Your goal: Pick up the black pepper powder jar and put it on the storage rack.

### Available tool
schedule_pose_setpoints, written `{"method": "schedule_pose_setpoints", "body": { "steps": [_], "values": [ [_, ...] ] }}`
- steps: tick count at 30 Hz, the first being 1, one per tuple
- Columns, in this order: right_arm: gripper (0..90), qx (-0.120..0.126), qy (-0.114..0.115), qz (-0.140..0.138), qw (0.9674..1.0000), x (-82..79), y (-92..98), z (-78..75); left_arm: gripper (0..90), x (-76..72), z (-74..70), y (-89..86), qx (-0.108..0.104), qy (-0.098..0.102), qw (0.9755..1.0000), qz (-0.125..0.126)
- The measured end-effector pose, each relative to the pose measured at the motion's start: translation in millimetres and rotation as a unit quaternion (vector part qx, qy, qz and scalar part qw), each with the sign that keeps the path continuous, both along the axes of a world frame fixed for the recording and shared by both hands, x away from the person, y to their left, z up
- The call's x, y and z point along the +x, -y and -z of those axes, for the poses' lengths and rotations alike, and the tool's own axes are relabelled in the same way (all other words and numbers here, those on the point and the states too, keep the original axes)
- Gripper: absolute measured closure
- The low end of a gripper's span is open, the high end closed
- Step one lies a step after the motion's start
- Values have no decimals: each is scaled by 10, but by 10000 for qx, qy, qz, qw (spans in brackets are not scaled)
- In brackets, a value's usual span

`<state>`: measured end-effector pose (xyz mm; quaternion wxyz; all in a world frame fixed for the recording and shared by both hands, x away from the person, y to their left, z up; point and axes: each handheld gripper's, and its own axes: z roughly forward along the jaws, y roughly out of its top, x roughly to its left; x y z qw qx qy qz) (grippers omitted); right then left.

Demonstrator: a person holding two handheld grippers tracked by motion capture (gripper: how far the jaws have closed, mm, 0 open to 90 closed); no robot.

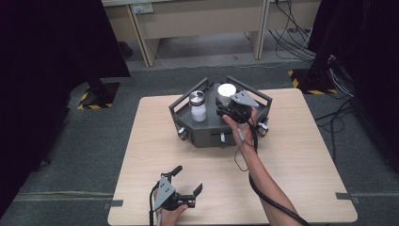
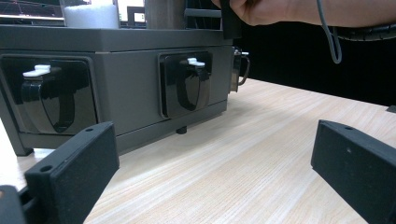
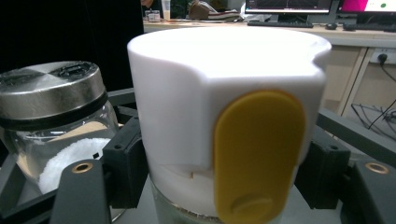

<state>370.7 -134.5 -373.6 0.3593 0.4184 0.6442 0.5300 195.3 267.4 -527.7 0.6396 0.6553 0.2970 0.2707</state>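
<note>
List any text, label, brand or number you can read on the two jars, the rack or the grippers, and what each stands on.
There is none to read.
White cap with yellow flip tab, gripped by the right gripper: blank.
Metal-lidded jar: lid embossing too blurred to read.
Grey rack: no lettering.
Left gripper: plain black.
Background monitors: too small to read.

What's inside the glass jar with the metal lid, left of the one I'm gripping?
The glass jar holds a white powder or granules heaped in its lower part; above that it looks empty. Its metal lid hides the top, and the right tool covers its base.
</note>
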Motion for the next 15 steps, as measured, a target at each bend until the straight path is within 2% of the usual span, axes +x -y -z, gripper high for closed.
{"method": "schedule_pose_setpoints", "body": {
  "steps": [15],
  "values": [
    [302,58,52,24,10000,-29,19,40,2,-1,1,-1,-9,-4,10000,2]
  ]
}}
